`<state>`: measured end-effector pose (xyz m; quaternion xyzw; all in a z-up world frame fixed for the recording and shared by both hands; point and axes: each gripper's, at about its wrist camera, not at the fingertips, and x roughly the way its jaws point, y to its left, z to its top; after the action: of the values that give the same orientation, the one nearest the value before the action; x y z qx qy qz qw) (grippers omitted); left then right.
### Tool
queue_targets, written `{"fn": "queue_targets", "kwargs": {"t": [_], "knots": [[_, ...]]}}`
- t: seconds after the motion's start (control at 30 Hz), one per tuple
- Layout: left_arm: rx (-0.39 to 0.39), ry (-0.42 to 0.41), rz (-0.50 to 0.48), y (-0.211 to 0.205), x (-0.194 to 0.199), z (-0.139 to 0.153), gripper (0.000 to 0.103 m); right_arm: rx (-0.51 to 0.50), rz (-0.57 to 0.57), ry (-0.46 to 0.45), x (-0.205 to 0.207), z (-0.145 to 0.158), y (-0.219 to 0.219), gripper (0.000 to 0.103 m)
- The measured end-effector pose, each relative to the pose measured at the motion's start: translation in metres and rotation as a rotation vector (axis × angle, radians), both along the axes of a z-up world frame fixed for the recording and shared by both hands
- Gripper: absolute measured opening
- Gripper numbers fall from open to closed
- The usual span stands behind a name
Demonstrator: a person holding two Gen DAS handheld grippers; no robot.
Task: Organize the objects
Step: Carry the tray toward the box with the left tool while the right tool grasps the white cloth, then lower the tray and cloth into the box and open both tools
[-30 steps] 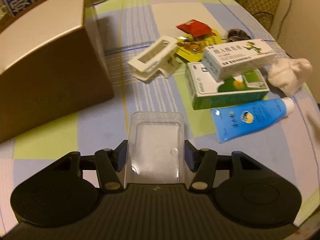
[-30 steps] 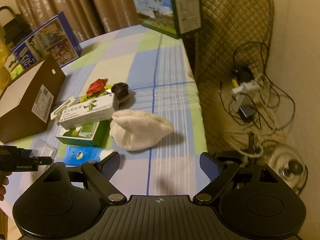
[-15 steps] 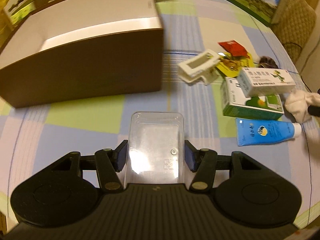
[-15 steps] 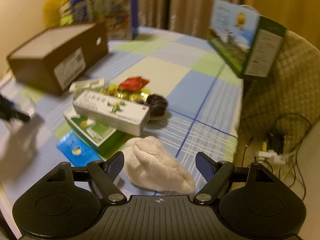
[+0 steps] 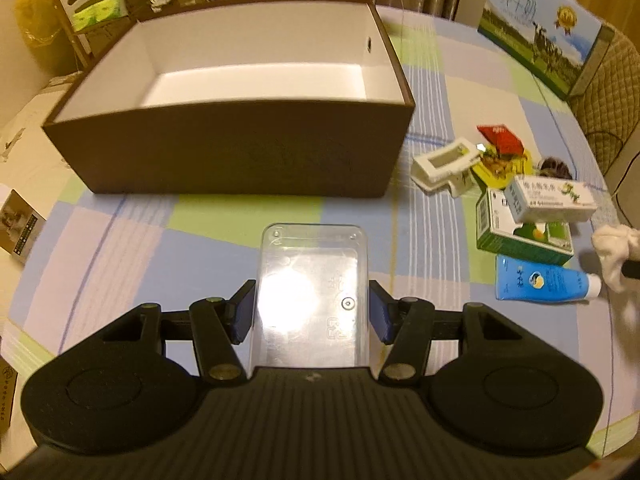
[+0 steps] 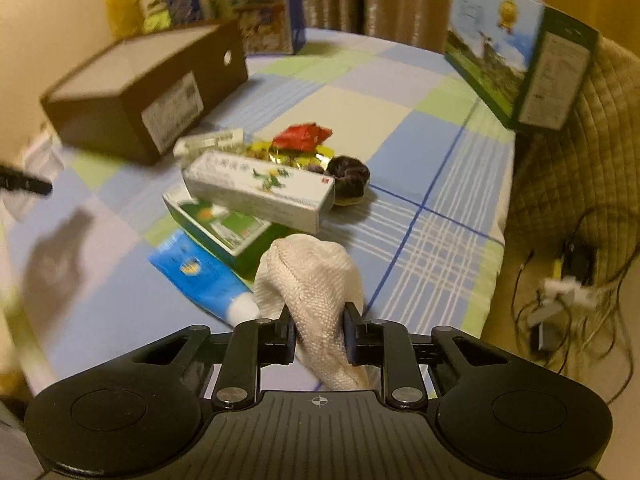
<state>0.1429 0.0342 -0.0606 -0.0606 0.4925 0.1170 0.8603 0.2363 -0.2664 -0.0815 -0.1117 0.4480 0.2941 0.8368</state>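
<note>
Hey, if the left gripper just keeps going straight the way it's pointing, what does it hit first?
Most likely the near wall of the brown box. The left gripper, shut on the clear plastic tray, points straight at it across bare tablecloth. Its height is hard to judge.

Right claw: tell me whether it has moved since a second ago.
Yes. The right claw has swung left and closed in on the white cloth, now shut on it; earlier it hung open, well back, facing the cables.

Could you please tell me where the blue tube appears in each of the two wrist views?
Left wrist: blue tube at far right, below the green box.
Right wrist: blue tube left of centre, beside the white cloth.
Shared landmark: the brown box.
</note>
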Motion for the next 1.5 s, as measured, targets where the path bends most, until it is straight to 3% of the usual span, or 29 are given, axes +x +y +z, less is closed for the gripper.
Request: {"fn": "queue_targets", "kwargs": {"t": [0.17,0.33,0.57,0.73,0.93,1.13,1.5], "knots": [[0.004,-0.060,-0.023,0.017,-0.004,0.029,0.053,0.115,-0.078,0.010,-0.013,0.035,0.004,0.020],[0.007,-0.125,-0.058,0.043,0.006,0.057,0.053,0.221,-0.100,-0.015,-0.022,0.066,0.036,0.020],[0.005,-0.166,-0.089,0.091,0.032,0.077,0.053,0.341,-0.029,-0.021,-0.019,0.089,0.132,0.020],[0.022,-0.169,-0.100,0.124,0.060,0.079,0.053,0.359,-0.017,-0.025,-0.002,0.094,0.213,0.020],[0.027,-0.136,-0.084,0.160,0.102,0.065,0.053,0.315,-0.036,-0.006,0.033,0.083,0.301,0.020],[-0.003,-0.054,-0.072,0.183,0.140,0.034,0.053,0.237,-0.064,0.045,0.063,0.057,0.356,0.020],[-0.057,0.104,-0.077,0.198,0.180,-0.023,0.053,0.134,-0.131,0.118,0.097,0.016,0.383,0.020]]}}
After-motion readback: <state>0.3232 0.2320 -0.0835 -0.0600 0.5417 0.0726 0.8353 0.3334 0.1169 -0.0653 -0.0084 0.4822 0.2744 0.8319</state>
